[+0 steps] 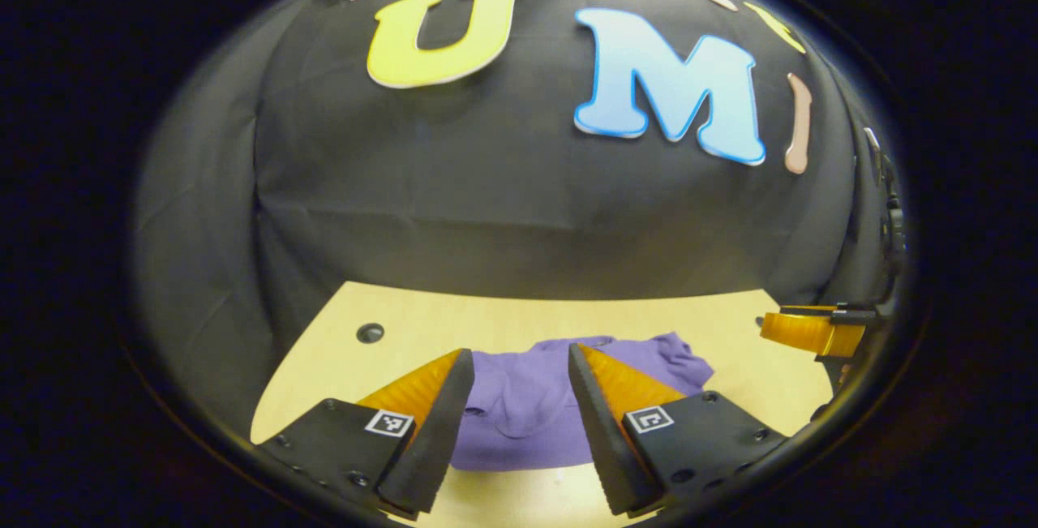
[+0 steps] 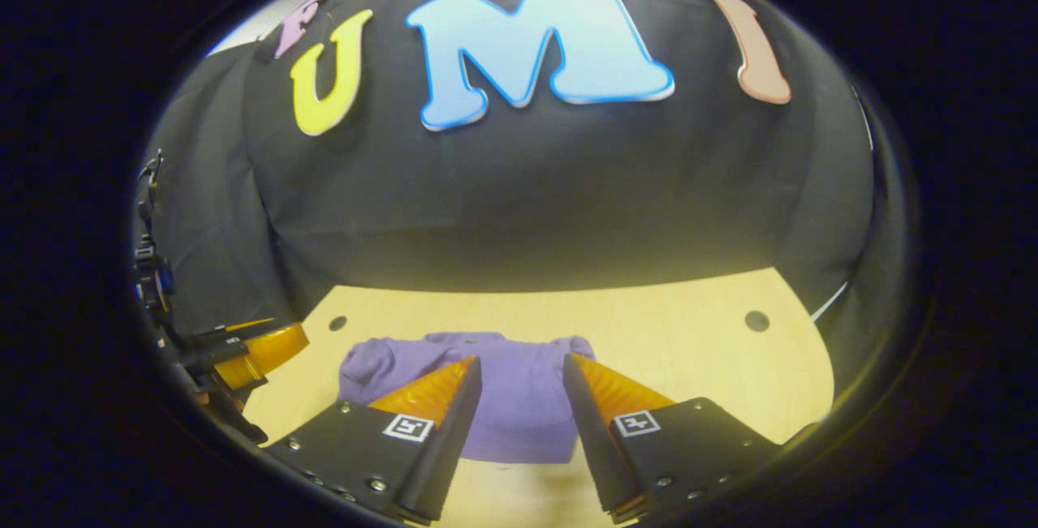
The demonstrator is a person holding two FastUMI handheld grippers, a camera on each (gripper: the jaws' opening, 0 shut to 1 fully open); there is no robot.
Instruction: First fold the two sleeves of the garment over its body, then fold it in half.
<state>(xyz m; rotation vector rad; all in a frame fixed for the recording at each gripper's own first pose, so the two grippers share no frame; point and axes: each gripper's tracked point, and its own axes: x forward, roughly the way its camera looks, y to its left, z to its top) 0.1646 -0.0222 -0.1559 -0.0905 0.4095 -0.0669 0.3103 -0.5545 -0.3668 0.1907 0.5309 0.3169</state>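
Nearest the lens in the left gripper view: the left hand-held gripper (image 1: 519, 362), fingers spread wide, nothing between them, tips held above the near part of the garment (image 1: 527, 410) and tilted slightly down toward the surface (image 1: 389, 325). Same stance in the right gripper view: the right hand-held gripper (image 2: 519, 370) wide apart, holding nothing, poised over the garment (image 2: 519, 406) without visible contact. Cannot tell how high either pair of tips stands above the cloth.

Purple garment lying on the pale wooden surface (image 2: 697, 349), bunched and rumpled rather than spread flat, one lobe of cloth pushed out to the right in the left gripper view, the same lobe seen at the left in the right gripper view. Near hem roughly straight, close to the front edge of the surface.

At the right rim of the left gripper view, part of the right hand-held gripper, beside the garment and apart from it. At the left rim of the right gripper view, part of the left hand-held gripper likewise, just off the garment's side.

Round dark hole (image 1: 370, 332) in the surface toward its far left corner; another hole (image 2: 757, 321) toward the far right. Behind, draped black cloth wall (image 1: 503, 187), creased, meeting the far edge of the surface.
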